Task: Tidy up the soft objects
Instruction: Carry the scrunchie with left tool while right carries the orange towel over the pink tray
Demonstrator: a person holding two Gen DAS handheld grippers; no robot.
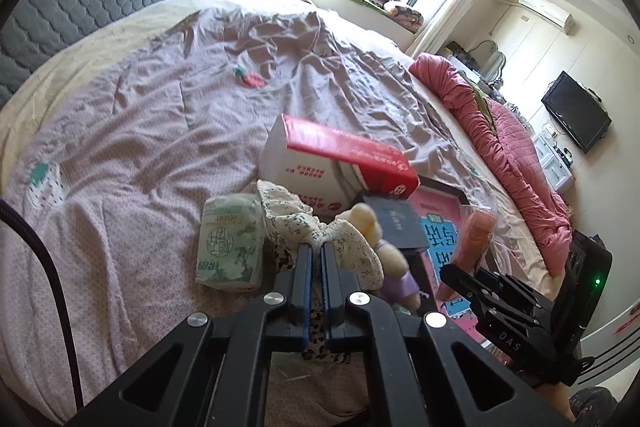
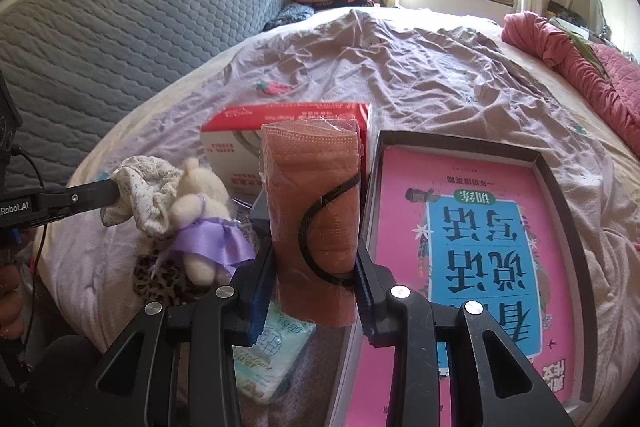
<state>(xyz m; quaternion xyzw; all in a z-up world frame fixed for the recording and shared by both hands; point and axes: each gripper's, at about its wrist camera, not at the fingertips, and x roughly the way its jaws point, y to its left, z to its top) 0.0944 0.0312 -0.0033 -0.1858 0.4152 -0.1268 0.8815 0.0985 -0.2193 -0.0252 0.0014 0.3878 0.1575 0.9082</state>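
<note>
Pick-up step under way on bed [image 1: 120, 131].

Left tongs [image 1: 316, 247] pressed together, pinching floral cloth [image 1: 296, 215]; plush toy [image 2: 200, 211] dangles beside it.

Right tongs [image 2: 316, 267] clamp wrapped orange mask pack [image 2: 312, 195], lifted near black tray [image 2: 560, 187].

Next: carry both soft items to one common spot, likely tray, release gently.

Black left gripper [image 1: 314, 247], blue-edged jaws, silver screws, black right gripper [image 2: 316, 267]

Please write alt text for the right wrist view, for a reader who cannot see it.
The right gripper holds an orange pack of masks upright above a bed. At left, the left gripper grips a floral cloth with a plush toy; a pink book lies right.
</note>
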